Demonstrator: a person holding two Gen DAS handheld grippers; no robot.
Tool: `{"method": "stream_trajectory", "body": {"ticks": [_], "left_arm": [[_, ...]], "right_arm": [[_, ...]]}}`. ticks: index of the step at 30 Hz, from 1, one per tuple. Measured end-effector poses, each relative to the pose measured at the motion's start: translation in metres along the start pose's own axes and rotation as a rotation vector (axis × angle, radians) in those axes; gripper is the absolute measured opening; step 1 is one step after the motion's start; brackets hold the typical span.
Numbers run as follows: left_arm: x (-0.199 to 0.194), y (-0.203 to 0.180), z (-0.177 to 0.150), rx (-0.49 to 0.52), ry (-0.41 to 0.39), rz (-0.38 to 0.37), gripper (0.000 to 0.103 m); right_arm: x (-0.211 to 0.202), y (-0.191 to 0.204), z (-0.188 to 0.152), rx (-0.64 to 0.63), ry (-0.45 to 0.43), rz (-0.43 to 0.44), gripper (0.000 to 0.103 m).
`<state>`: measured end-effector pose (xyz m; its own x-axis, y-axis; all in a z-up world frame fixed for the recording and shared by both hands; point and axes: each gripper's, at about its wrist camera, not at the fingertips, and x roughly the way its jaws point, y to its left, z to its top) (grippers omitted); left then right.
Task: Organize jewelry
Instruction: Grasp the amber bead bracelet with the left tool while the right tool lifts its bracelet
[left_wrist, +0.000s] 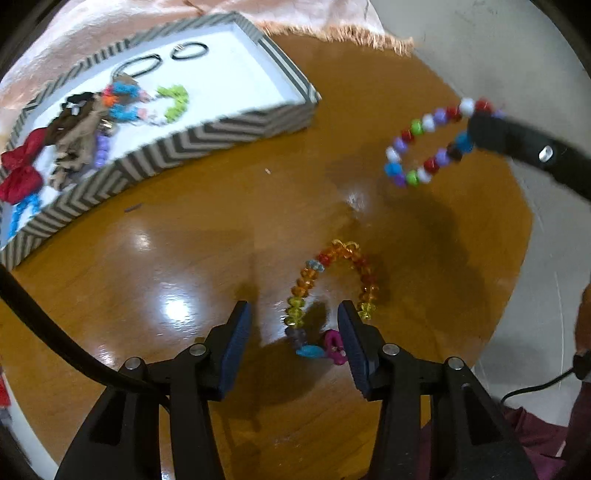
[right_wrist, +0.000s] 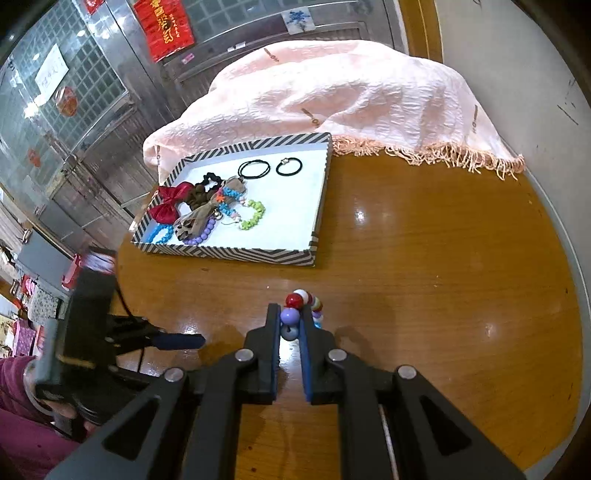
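Observation:
My left gripper (left_wrist: 293, 314) is open low over the wooden table, its fingers either side of an orange-and-yellow bead bracelet (left_wrist: 332, 280) lying there. My right gripper (right_wrist: 290, 317) is shut on a multicoloured bead bracelet (right_wrist: 301, 301). In the left wrist view that bracelet (left_wrist: 424, 147) hangs in the air from the right gripper (left_wrist: 484, 129), right of the tray. A chevron-striped tray (left_wrist: 207, 136), also in the right wrist view (right_wrist: 229, 254), holds a red bow (right_wrist: 170, 203), scrunchies, bead bracelets and black hair ties (right_wrist: 288, 166).
A pink fringed cloth (right_wrist: 332, 96) covers something behind the tray at the table's far side. The round table's edge (left_wrist: 517, 258) curves along the right, with grey floor beyond. The left gripper (right_wrist: 177, 341) shows in the right wrist view.

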<state>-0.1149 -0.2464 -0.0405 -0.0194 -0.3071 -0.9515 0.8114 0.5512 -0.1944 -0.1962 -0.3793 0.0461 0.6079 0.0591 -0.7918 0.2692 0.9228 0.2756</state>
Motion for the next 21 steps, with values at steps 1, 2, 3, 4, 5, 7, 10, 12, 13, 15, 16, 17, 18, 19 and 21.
{"method": "stream_trajectory", "body": {"ticks": [1,2,3,4,5,7,10,12,13,15,16,17,18,19,21], "left_arm": [[0.001,-0.004,0.000,0.016,-0.016,0.013,0.024],[0.002,-0.007,0.001,0.031,-0.022,0.028,0.009],[0.003,-0.009,0.002,0.043,-0.028,0.043,0.005],[0.004,-0.010,0.003,0.050,-0.028,0.046,0.000],[0.004,-0.009,0.004,0.049,-0.030,0.042,0.000],[0.002,-0.004,0.006,0.031,-0.020,0.018,0.000],[-0.010,0.006,0.008,0.003,-0.042,-0.002,0.000],[-0.023,0.011,0.009,-0.011,-0.064,-0.024,0.000],[-0.032,0.013,0.010,-0.014,-0.083,-0.026,0.000],[-0.046,0.014,0.011,-0.017,-0.112,-0.025,0.000],[-0.056,0.016,0.012,-0.020,-0.132,-0.027,0.000],[-0.063,0.018,0.013,-0.023,-0.148,-0.026,0.000],[-0.071,0.016,0.020,-0.027,-0.165,-0.021,0.000],[-0.080,0.018,0.021,-0.032,-0.184,-0.017,0.000],[-0.094,0.023,0.020,-0.037,-0.212,-0.009,0.000]], "right_arm": [[0.000,-0.001,0.000,0.004,-0.001,0.001,0.009],[0.000,-0.002,0.000,0.008,-0.001,0.003,0.009],[0.000,-0.003,0.000,0.011,-0.001,0.003,0.009],[0.000,-0.004,0.001,0.014,-0.002,0.004,0.009],[-0.001,-0.005,0.001,0.017,-0.004,0.007,0.009],[-0.001,-0.005,0.003,0.019,-0.007,0.009,0.009],[-0.002,-0.004,0.006,0.016,-0.013,0.016,0.009],[-0.002,-0.003,0.009,0.011,-0.017,0.020,0.009],[-0.003,-0.002,0.011,0.009,-0.018,0.022,0.009],[-0.004,0.000,0.015,0.002,-0.024,0.031,0.009],[-0.005,0.001,0.017,-0.001,-0.027,0.033,0.009],[-0.006,0.002,0.019,-0.007,-0.032,0.037,0.009],[-0.006,0.003,0.022,-0.011,-0.036,0.041,0.009],[-0.006,0.005,0.025,-0.016,-0.040,0.043,0.009],[-0.006,0.008,0.031,-0.028,-0.047,0.038,0.009]]}}
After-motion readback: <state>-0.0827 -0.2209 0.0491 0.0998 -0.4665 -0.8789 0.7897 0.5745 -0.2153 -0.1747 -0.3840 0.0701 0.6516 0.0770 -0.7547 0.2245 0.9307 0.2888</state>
